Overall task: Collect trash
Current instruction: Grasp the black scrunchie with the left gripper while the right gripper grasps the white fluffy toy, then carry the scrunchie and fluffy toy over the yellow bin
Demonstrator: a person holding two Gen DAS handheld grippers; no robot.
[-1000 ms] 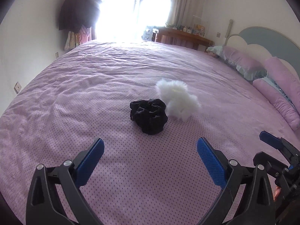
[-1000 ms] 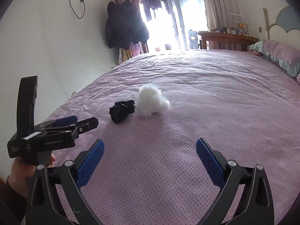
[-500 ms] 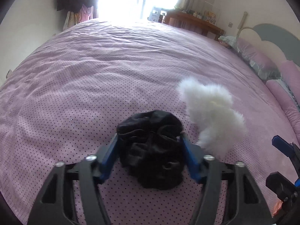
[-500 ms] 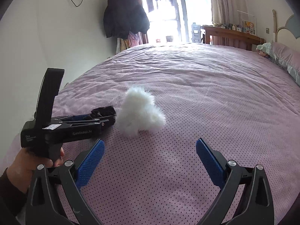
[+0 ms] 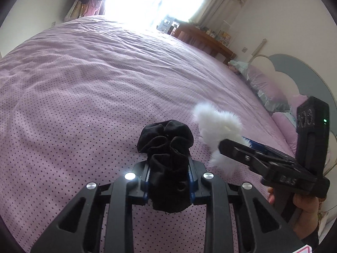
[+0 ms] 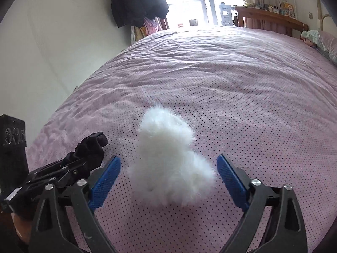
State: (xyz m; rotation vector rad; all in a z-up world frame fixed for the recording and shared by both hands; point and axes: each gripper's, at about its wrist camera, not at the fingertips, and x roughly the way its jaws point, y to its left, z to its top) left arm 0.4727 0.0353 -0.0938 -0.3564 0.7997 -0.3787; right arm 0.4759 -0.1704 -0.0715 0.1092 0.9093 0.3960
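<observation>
A crumpled black cloth [image 5: 166, 147] lies on the purple dotted bedspread [image 5: 84, 97]. My left gripper [image 5: 169, 177] is shut on it, its blue pads pressing both sides. The cloth also shows at the left of the right wrist view [image 6: 90, 149], held in the left gripper. A fluffy white tuft [image 6: 168, 164] lies just right of the cloth. My right gripper [image 6: 168, 181] is open, its blue pads on either side of the tuft, not touching it. The tuft also shows in the left wrist view [image 5: 217, 126], with the right gripper beside it.
Purple pillows [image 5: 271, 90] and a grey headboard [image 5: 305, 73] are at the right. A wooden desk [image 6: 271, 21] stands beyond the bed by the bright window. Dark clothes [image 6: 137, 2] hang on the far wall. The bed's left edge meets a white wall [image 6: 42, 52].
My left gripper has closed tight on the black cloth. My right gripper has moved forward until its open fingers straddle the white tuft.
</observation>
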